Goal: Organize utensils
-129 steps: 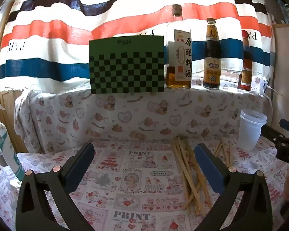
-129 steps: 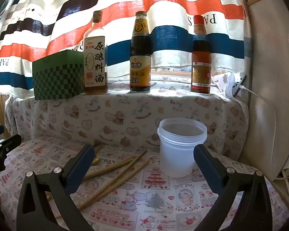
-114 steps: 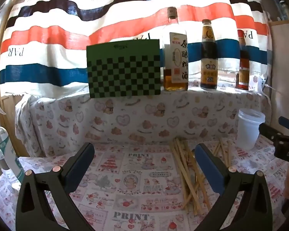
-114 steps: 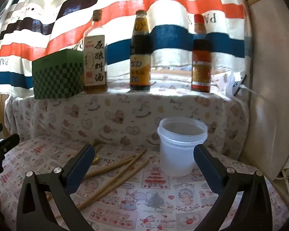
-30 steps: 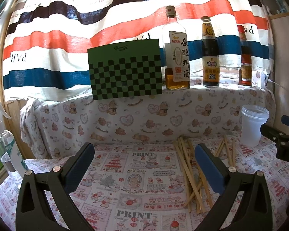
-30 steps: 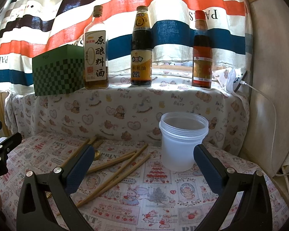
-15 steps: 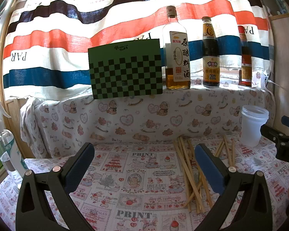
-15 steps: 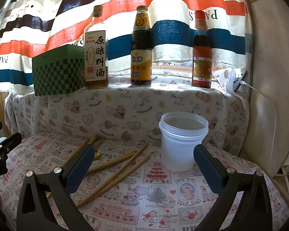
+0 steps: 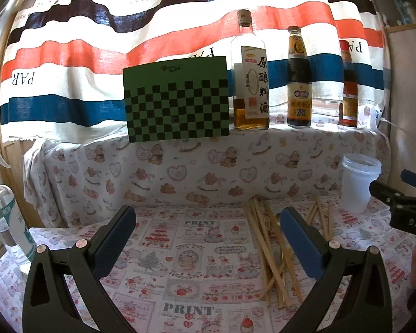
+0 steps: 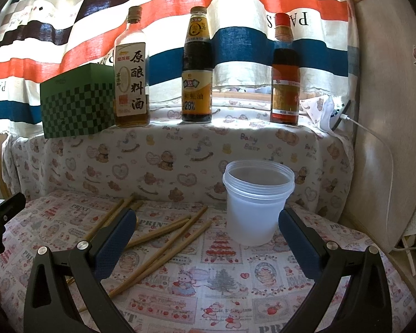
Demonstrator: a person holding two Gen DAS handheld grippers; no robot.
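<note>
Nearest in each wrist view, the gripper's own blue pads are seen spread wide with nothing between them: the left gripper (image 9: 208,222) and the right gripper (image 10: 208,222) are both released and empty, held above the table (image 9: 180,291) with its printed cloth.

The relation on which the coming move is judged to turn is the lie of the chopsticks (image 9: 269,247). From the left gripper they are found ahead and to the right, partly behind its right pad, with their long axes running mostly away from the camera, near end to far end. From the right gripper the same chopsticks (image 10: 163,238) are found ahead and to the left, slanting from lower left up toward the cup; several cross or overlap. Neither gripper is touching them. A small brass-coloured item seems to lie among them beside the right gripper's left pad, though what it is cannot be made out.

Further back, the translucent plastic cup (image 10: 256,208) stands upright and open on the table, squarely ahead of the right gripper and just beyond the sticks' far tips; in the left view the cup (image 9: 359,186) is well off to the right. The right gripper is therefore taken to be the nearer to the cup, with the sticks lying between the two grippers.
</note>
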